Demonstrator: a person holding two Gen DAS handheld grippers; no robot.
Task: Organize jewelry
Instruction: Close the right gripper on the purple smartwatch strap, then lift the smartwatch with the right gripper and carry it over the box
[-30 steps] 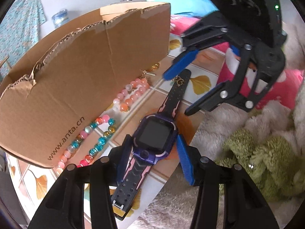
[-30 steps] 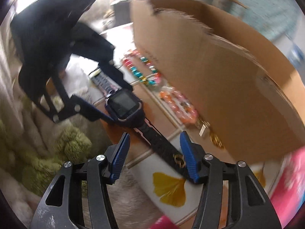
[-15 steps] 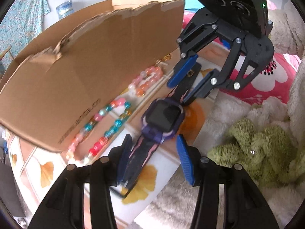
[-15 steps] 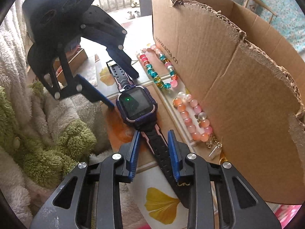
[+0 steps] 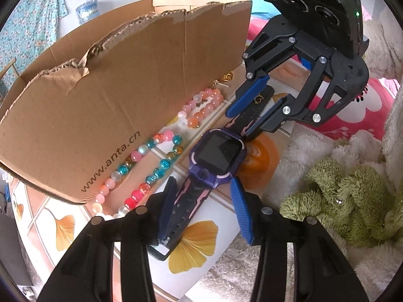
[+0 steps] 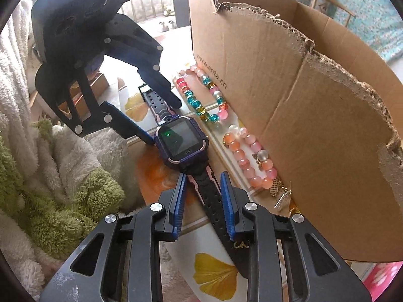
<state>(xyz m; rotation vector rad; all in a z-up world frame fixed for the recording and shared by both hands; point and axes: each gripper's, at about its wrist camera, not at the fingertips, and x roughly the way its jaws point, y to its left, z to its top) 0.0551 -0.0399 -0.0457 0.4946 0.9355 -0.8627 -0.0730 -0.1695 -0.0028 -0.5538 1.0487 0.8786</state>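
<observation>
A purple smartwatch (image 5: pixel 216 156) with a black strap lies flat on the leaf-print tabletop, also seen in the right wrist view (image 6: pixel 181 141). My left gripper (image 5: pixel 204 209) straddles the buckle-end strap. Its jaws are closing; the left pad is at the strap and the right pad stands apart. It also shows in the right wrist view (image 6: pixel 151 110). My right gripper (image 6: pixel 204 196) is shut on the other strap half, both blue pads at its edges, and appears in the left wrist view (image 5: pixel 239 123). A tiny gold earring (image 5: pixel 259 99) rests on that strap.
A torn cardboard box (image 5: pixel 126 95) stands beside the watch. Along its wall lie a multicoloured bead bracelet (image 5: pixel 151 166), a pink-orange one (image 5: pixel 201 110) and gold charms (image 5: pixel 221 80). On the other side lie a white fluffy blanket (image 5: pixel 314 148) and a green plush (image 5: pixel 340 201).
My right gripper's jaws narrowed from wide apart onto the strap. My left gripper slid back from the watch face to the buckle-end strap, and its jaws drew slightly closer.
</observation>
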